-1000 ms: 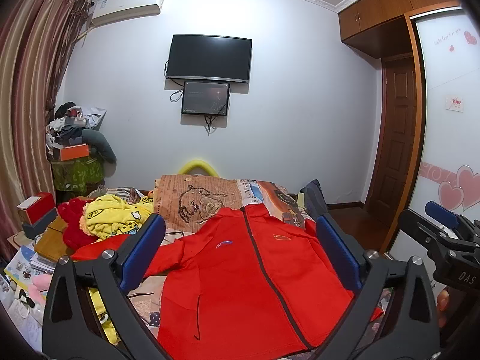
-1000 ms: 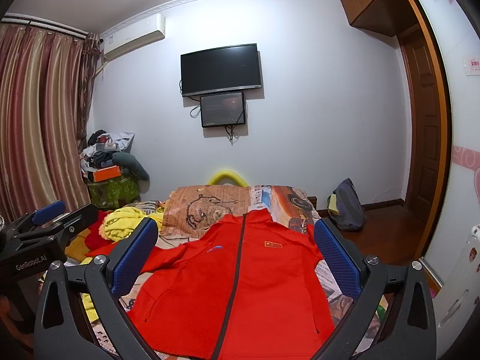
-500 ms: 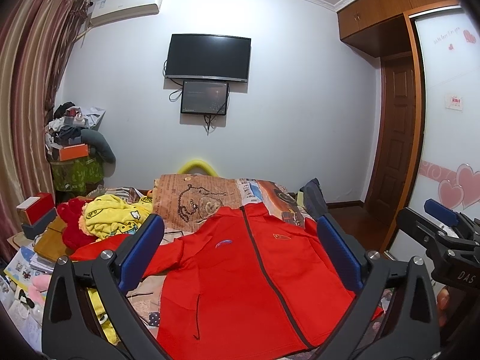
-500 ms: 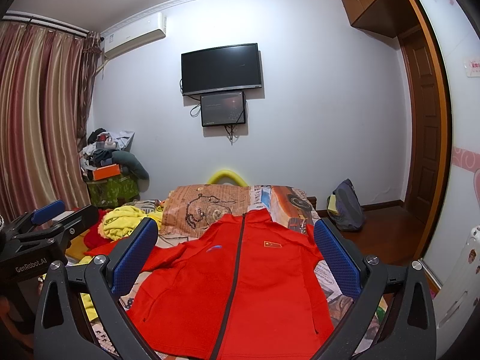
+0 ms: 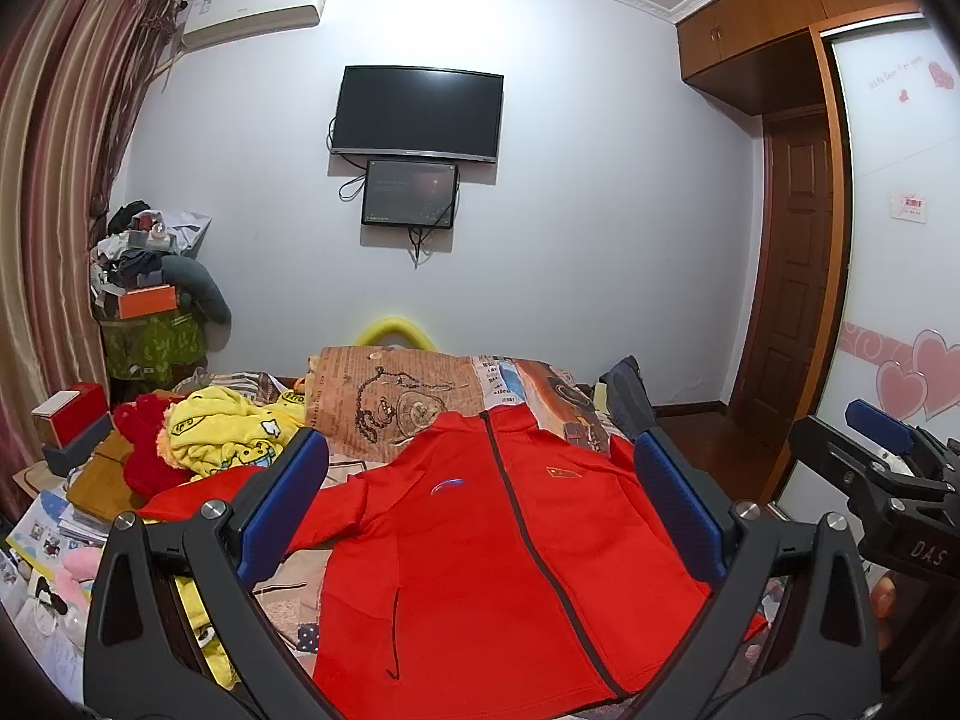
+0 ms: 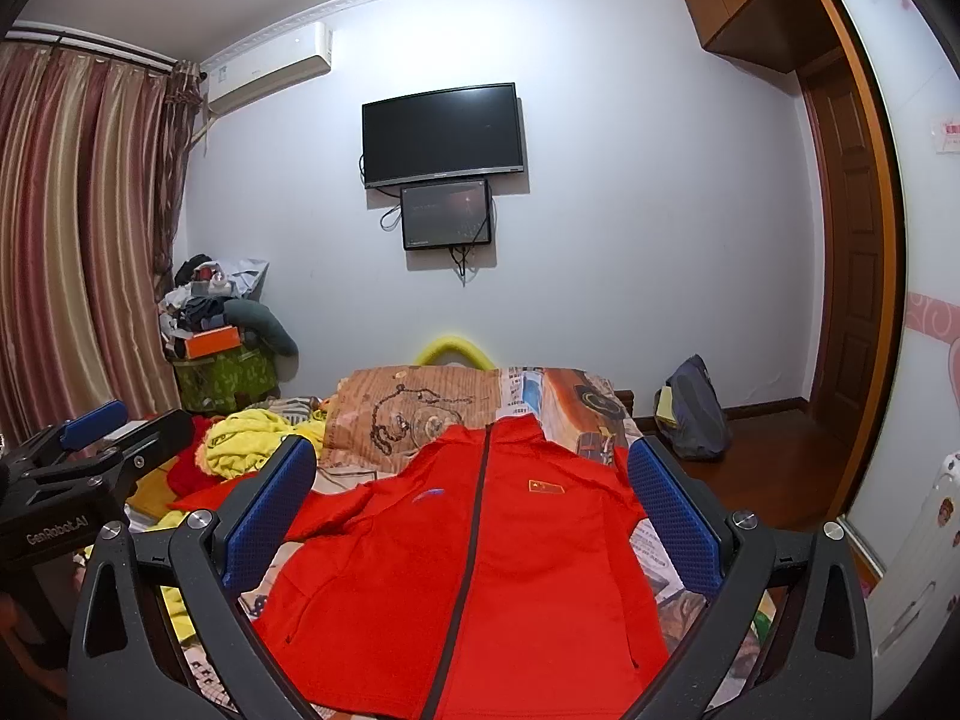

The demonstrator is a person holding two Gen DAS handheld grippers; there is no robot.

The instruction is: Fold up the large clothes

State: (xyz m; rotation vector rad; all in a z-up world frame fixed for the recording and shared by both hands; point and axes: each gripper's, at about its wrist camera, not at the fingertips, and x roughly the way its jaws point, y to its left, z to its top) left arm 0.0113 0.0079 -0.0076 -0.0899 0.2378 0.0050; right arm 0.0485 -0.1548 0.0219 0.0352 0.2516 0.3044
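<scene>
Left gripper: your left gripper (image 5: 480, 498) hangs above the red zip jacket (image 5: 480, 552) with its blue-padded fingers (image 5: 282, 504) spread wide, nothing between them.
Right gripper: your right gripper (image 6: 471, 504) is likewise spread wide over the jacket and grips nothing; from the left wrist view it shows at the jacket's right (image 5: 882, 468), and the left one shows at the jacket's left in the right wrist view (image 6: 78, 456).
Red zip jacket: it lies flat, front up and zipped, on the bed (image 6: 648, 540), collar toward the far wall; its left-hand sleeve (image 5: 252, 486) stretches out sideways.
Beside the jacket: a yellow cartoon-print garment (image 5: 222, 438) and a red fuzzy piece (image 5: 141, 444) are heaped to the left of that sleeve.
Behind the jacket: a brown printed pillow (image 5: 390, 402) sits just past the collar, with a yellow curved piece (image 5: 393, 330) rising behind it.
Right of the bed: a dark backpack (image 6: 693, 414) rests on the wooden floor.
Left corner: a clothes pile with an orange box (image 5: 147, 300) stands by the striped curtain (image 5: 54, 180).
Far wall: a television (image 5: 417, 111) hangs above a smaller screen (image 5: 409, 192); an air conditioner (image 5: 258, 6) is mounted to their upper left.
</scene>
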